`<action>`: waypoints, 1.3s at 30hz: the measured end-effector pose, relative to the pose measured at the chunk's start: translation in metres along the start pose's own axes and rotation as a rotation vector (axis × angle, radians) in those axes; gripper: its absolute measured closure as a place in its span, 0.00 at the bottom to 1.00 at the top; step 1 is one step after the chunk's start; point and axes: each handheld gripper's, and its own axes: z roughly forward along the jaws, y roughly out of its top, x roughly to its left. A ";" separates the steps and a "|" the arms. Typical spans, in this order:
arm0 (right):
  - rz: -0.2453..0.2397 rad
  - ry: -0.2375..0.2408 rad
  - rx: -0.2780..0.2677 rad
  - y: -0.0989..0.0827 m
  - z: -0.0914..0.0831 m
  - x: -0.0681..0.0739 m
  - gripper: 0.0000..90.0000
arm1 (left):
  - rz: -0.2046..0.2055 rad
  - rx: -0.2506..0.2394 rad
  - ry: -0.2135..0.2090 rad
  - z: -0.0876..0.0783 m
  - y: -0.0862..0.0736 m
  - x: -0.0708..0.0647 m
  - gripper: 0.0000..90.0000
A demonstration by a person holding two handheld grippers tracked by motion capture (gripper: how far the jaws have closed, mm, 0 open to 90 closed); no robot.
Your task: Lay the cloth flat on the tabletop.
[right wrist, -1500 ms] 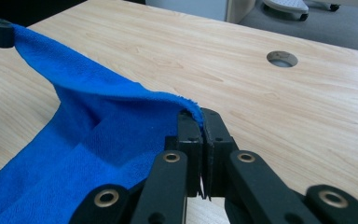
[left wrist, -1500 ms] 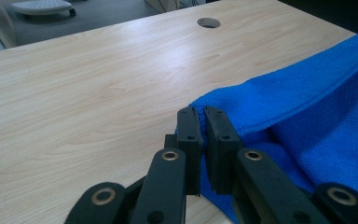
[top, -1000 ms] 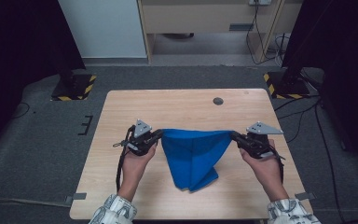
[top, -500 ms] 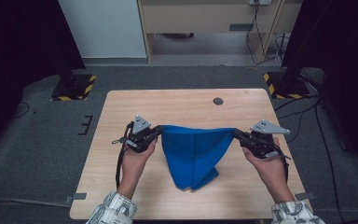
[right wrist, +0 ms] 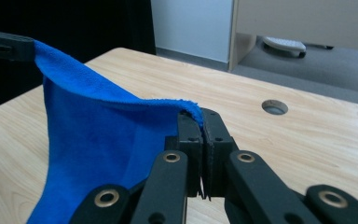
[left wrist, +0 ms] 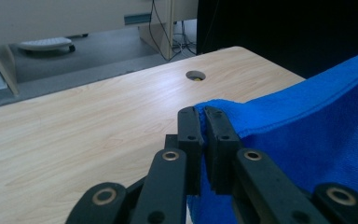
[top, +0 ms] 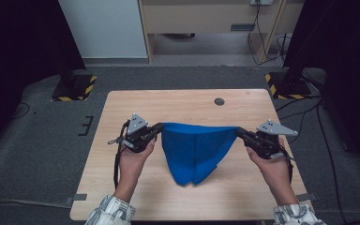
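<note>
I have both corners pinched: left gripper and right gripper clamped on the blue cloth. It hangs between them, raised higher than a second ago, ready to spread.

I work in a lab or test room. My wooden table with a cable hole stands on grey carpet. Black stands with yellow-black hazard tape sit at both sides, beside dark curtains, and cables hang behind.
</note>
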 end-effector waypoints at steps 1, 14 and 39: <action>0.000 -0.002 -0.005 0.001 -0.002 0.001 0.98 | 0.007 -0.002 0.001 -0.002 0.001 -0.001 0.94; -0.020 -0.020 0.056 0.007 0.002 -0.011 0.98 | 0.049 0.068 0.025 0.008 0.025 -0.002 0.94; 0.027 -0.034 0.265 -0.007 0.109 -0.058 0.98 | -0.031 0.269 0.102 0.089 0.009 0.048 0.94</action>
